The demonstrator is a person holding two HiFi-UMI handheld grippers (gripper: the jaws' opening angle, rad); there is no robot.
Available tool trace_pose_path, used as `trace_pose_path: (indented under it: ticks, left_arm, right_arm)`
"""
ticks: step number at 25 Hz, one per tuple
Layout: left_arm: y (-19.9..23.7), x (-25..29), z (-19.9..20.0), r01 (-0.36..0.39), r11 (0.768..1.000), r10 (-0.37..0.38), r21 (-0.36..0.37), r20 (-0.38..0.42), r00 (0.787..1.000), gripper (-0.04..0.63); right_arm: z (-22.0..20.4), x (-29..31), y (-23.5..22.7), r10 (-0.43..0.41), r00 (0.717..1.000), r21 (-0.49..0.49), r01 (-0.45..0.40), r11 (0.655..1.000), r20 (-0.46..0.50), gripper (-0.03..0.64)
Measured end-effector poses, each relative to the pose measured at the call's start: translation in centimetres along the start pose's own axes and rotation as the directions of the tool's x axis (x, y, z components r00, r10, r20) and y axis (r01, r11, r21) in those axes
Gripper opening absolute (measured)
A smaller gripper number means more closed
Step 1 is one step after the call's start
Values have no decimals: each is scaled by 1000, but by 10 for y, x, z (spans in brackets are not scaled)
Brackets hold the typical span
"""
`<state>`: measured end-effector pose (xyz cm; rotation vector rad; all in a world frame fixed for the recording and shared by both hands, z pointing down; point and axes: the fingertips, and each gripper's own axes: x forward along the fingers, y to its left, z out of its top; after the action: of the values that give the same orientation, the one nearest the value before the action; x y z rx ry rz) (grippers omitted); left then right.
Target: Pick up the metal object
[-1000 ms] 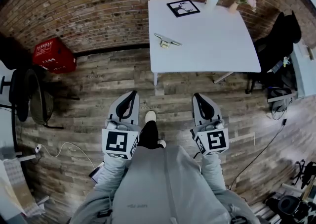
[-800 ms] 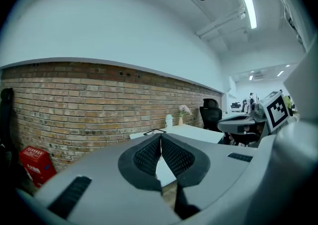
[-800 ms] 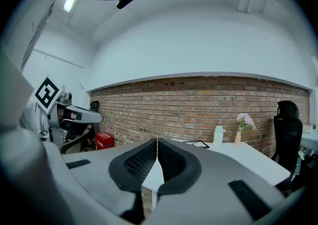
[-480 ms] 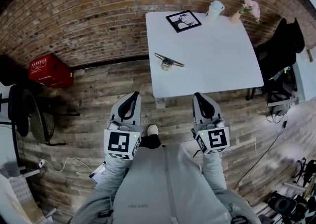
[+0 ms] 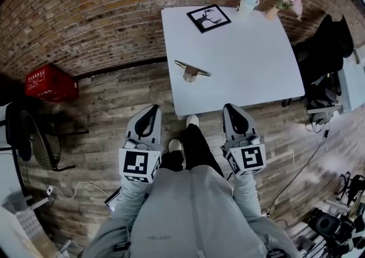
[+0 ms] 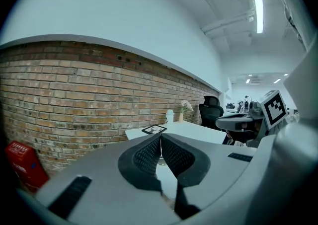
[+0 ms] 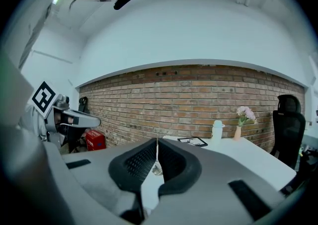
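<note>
A brick wall [image 5: 102,12] backs the white tabletop [image 5: 251,63]; the metal object [image 5: 191,70] lies near its left edge. Short of the tabletop we hold the left hand-held gripper [image 5: 151,110] and right hand-held gripper [image 5: 229,110] side by side, pointing toward it, both clenched on nothing.

A red-brown brick wall [image 5: 97,12] runs along the far side of the room, painted white above, with a long ceiling light [image 6: 257,4] lit overhead. The floor [image 5: 108,114] is weathered grey-brown wood planks, and a white square desk [image 5: 256,69] stands on it near the wall. A red crate [image 5: 50,82] sits at the wall's foot on the left, and a black office chair [image 7: 288,119] stands off the desk's right side.
</note>
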<state>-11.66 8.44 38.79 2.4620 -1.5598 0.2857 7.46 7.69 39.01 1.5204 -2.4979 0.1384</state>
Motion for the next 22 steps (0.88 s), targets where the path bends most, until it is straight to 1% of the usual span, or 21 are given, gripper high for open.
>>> trace_pose_path:
  ticks: [6, 11, 15, 22]
  left_arm:
    - [13, 40, 7, -14, 1000, 14, -11, 6, 1000, 28]
    - [27, 88, 29, -34, 999, 34, -8, 29, 999, 28]
    - [36, 126, 54, -63, 998, 63, -3, 53, 997, 28]
    - [43, 169, 77, -116, 993, 116, 1, 64, 991, 28]
  right_arm:
    - [3, 38, -21, 25, 1000, -9, -25, 1000, -3, 25]
    - [12, 83, -54, 44, 999, -3, -44, 999, -5, 25]
    - [29, 118, -81, 85, 996, -24, -84, 996, 8, 25]
    - [51, 158, -121, 146, 989, -53, -144, 988, 26, 25]
